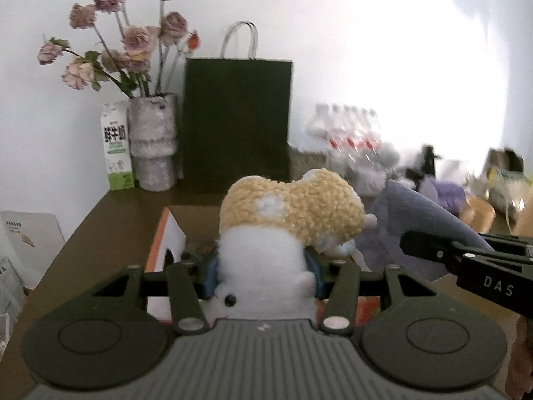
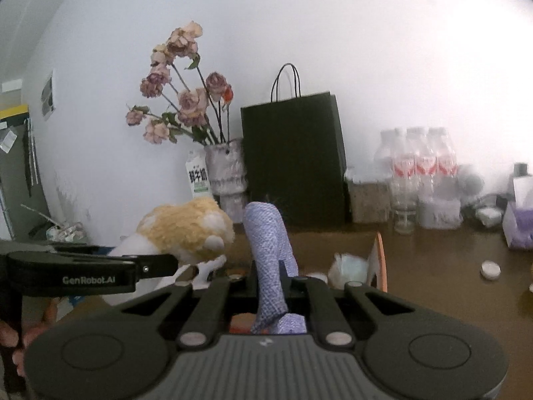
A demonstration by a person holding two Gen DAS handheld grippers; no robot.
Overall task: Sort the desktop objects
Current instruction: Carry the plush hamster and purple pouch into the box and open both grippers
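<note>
Left wrist view showed the left claw point(image 1: 265, 276) squeezing a fluffy white-and-yellow toy point(image 1: 283, 230) above the brown counter point(image 1: 110, 233). Beside it, the right claw point(image 2: 271, 286) pinched a soft, bumpy purple cloth point(image 2: 268, 250).

A: Lighting's pretty harsh here. The wall point(image 1: 383, 50) blows out to pure white on the right side of both views, so the light comes from that side, maybe a window, hard to say.

B: Yeah, and the glare eats the water bottles point(image 1: 346, 133) in the left wrist view, they're smeared and hazy. The right wrist view shows them a bit crisper.

A: Left side is dimmer and greyer. The black paper bag point(image 2: 293, 163) is just a flat dark slab, no detail.

B: Classic fisheye too: dark rounded corners, bent edges. The dried roses point(image 1: 133, 40) look soft, and the plush toy point(image 1: 286, 220) up close is fuzzy.
</note>
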